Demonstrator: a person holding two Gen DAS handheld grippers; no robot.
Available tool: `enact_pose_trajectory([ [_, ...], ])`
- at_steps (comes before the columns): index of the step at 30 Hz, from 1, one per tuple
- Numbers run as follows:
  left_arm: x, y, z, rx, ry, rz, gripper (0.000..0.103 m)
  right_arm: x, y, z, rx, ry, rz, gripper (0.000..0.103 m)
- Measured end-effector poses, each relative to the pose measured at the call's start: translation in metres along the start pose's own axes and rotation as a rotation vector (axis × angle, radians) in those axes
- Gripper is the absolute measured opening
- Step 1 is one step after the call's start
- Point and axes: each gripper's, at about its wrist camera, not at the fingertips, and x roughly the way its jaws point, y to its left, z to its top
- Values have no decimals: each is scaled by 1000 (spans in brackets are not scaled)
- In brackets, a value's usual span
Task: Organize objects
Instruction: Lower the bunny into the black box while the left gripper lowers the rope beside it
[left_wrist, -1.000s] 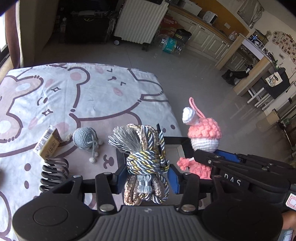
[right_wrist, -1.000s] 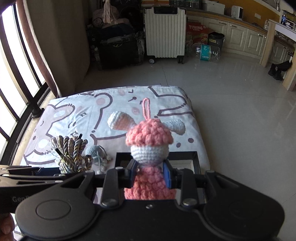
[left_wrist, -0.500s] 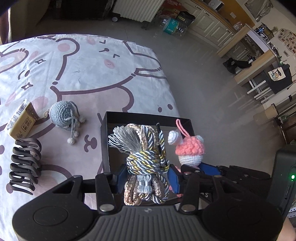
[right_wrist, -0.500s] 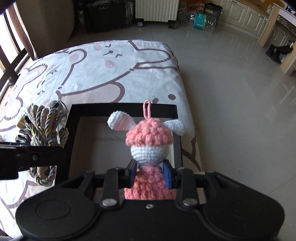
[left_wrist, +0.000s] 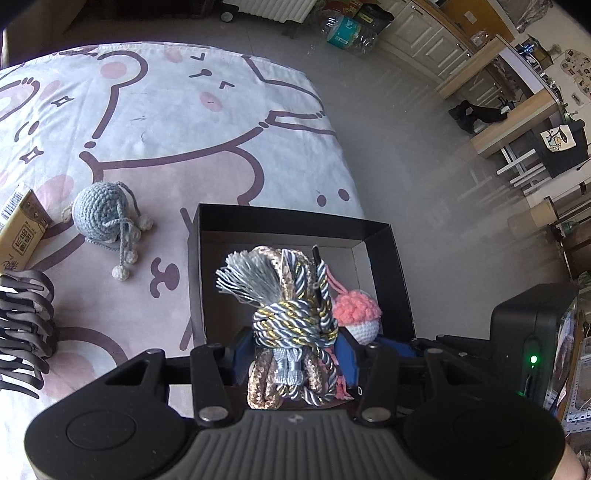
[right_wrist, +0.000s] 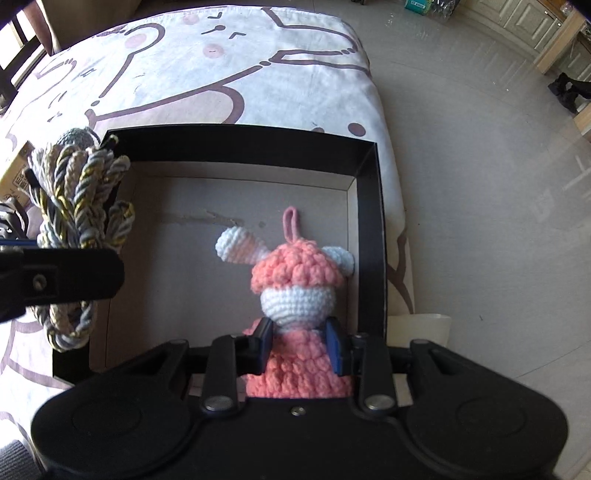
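Observation:
My left gripper (left_wrist: 293, 350) is shut on a grey-and-gold rope tassel (left_wrist: 291, 314) and holds it over the near left part of an open black box (left_wrist: 291, 218). My right gripper (right_wrist: 299, 341) is shut on a pink-and-white crochet doll (right_wrist: 295, 280), held low inside the box (right_wrist: 240, 151) at its right side. The doll (left_wrist: 356, 314) shows behind the tassel in the left wrist view. The tassel (right_wrist: 81, 199) and the left gripper's finger (right_wrist: 62, 277) show at the left edge of the right wrist view.
The box sits at the right edge of a bear-print cloth (left_wrist: 166, 122). On the cloth to the left lie a grey crochet ball toy (left_wrist: 105, 218), a yellow carton (left_wrist: 22, 229) and a dark hair claw (left_wrist: 24, 325). Bare floor (right_wrist: 480, 184) lies to the right.
Both grippers have moved forward and down over the box. The doll has dropped from above the rim to down inside the box; the tassel now hangs over the box's left part.

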Motion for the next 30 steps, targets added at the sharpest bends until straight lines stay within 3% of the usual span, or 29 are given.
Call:
enact_pose_trajectory([
  [6,15,-1,0,-12,33,-19,48,4,-7,-2,35,-9,28,35],
  [8,19,-2,0,0,41,-9,48,0,-12,-3,71,-5,41,44],
  [11,25,-4,0,5,56,3,48,-13,-19,-2,123,-29,54,48],
  [18,40,-5,-5,-24,105,-19,48,-41,-27,-11,160,-103,82,47],
  [25,57,-8,-13,-22,131,-31,49,-47,-35,-20,190,-105,74,44],
  [30,62,-8,-14,-23,150,-68,62,-48,-41,-25,219,-110,84,44],
])
